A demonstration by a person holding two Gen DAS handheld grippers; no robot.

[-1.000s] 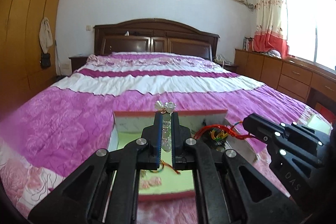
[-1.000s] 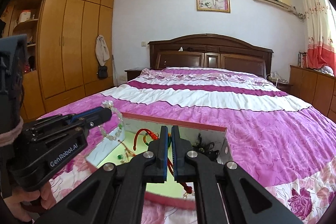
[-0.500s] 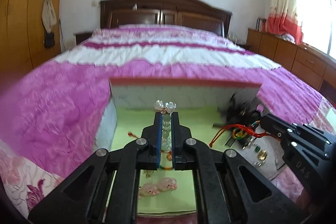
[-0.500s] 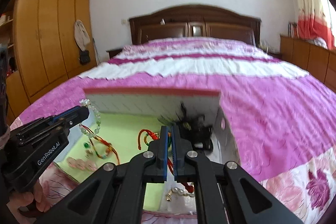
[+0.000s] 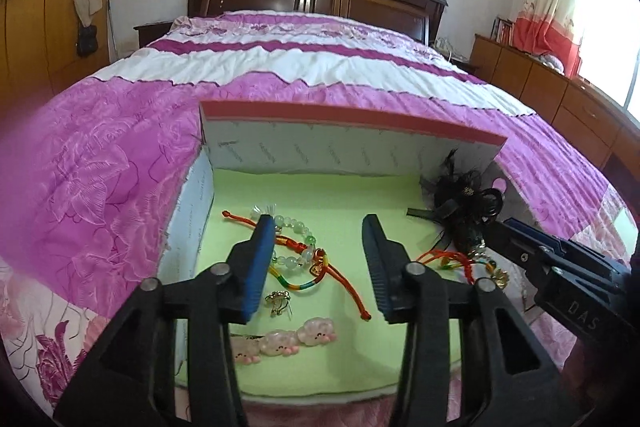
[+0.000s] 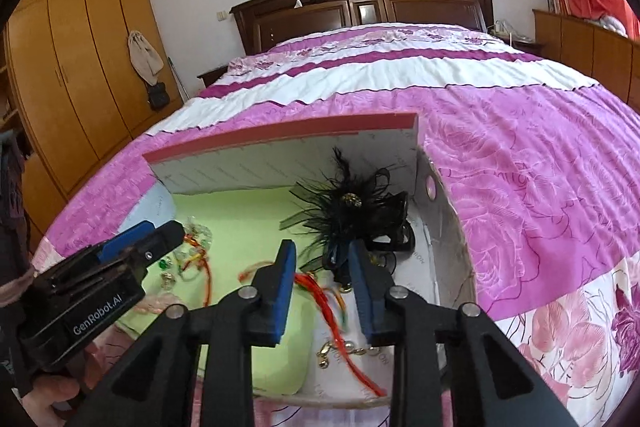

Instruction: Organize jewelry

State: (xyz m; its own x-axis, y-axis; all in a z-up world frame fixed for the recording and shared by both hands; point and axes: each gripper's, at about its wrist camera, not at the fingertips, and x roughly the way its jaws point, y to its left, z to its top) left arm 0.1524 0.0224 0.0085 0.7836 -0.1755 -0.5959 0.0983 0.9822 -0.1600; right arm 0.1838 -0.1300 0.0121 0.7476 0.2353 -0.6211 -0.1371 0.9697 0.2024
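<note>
An open jewelry box (image 5: 352, 125) with a green pad (image 5: 320, 195) lies on the bed. My left gripper (image 5: 318, 227) is open and empty over the pad, just above a pale bead bracelet (image 5: 294, 227) and a red and rainbow cord bracelet (image 5: 316, 273). My right gripper (image 6: 322, 255) is open over a red cord bracelet (image 6: 320, 295) at the box's right side, beside a black feather hair clip (image 6: 352, 211). The feather clip (image 5: 464, 199) and red cord (image 5: 448, 259) also show in the left wrist view, near the right gripper's tip (image 5: 504, 231).
A gold earring (image 5: 278, 301) and pink cloud hair clips (image 5: 288, 341) lie at the pad's front. The box's raised lid (image 6: 288, 135) stands at the back. The pink bedspread (image 5: 112, 163) surrounds the box. A wardrobe (image 6: 80, 59) is left, drawers (image 5: 560, 107) right.
Both grippers lowered into the box and opened. The bead bracelet left the left gripper and now lies on the green pad. The red cord dropped from the right gripper.
</note>
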